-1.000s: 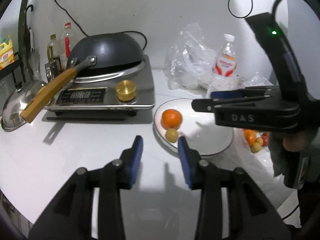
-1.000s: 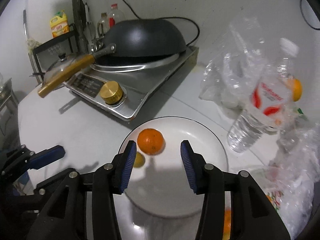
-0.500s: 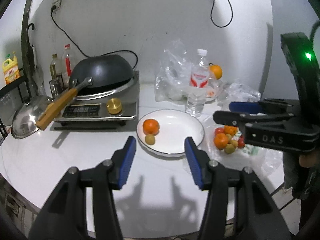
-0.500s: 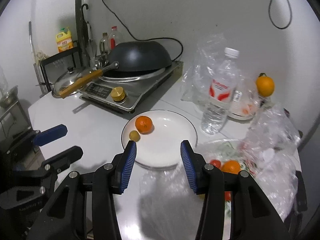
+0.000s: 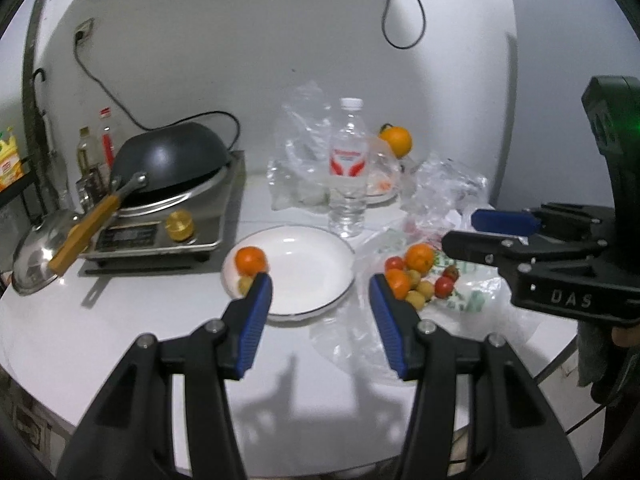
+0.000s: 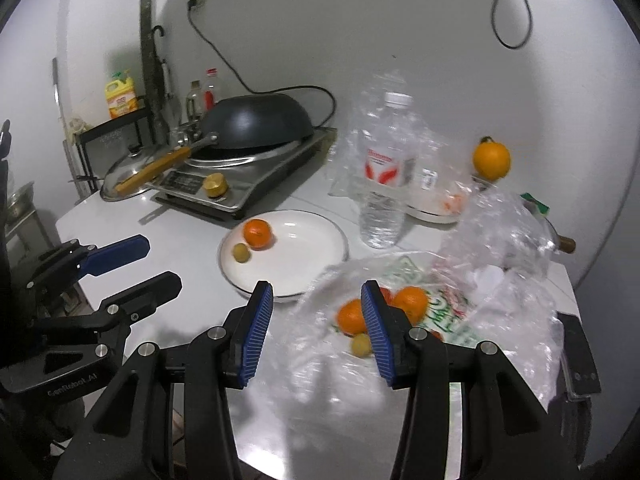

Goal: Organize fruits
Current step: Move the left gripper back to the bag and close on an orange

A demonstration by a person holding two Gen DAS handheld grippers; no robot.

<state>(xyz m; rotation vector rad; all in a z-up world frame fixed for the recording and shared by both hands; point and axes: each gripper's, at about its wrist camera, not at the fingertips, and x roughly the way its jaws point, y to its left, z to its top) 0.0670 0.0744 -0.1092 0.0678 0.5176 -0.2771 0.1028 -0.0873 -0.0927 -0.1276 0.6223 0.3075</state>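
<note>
Both grippers, left (image 5: 320, 300) and right (image 6: 317, 312), gape empty, with "DAS" on the right's side. Beyond them, plate (image 6: 304, 256) holds a tangerine (image 6: 258, 233); bagged fruit (image 6: 352, 316) blurs behind the right's fingers.

Right claw (image 6: 316, 312) hangs above the white counter (image 6: 184, 236), jaws apart, nothing between them. Beyond the blue pads sits a white plate (image 6: 304, 256) carrying a tangerine (image 6: 258, 233) and a small yellow-green fruit (image 6: 241, 253). Just right of it, a clear plastic bag (image 6: 500, 280) lies open with more tangerines (image 6: 410, 300) inside. A water bottle (image 6: 384, 184) stands upright behind. Left claw (image 6: 136, 268) is at the left edge, empty too.
</note>
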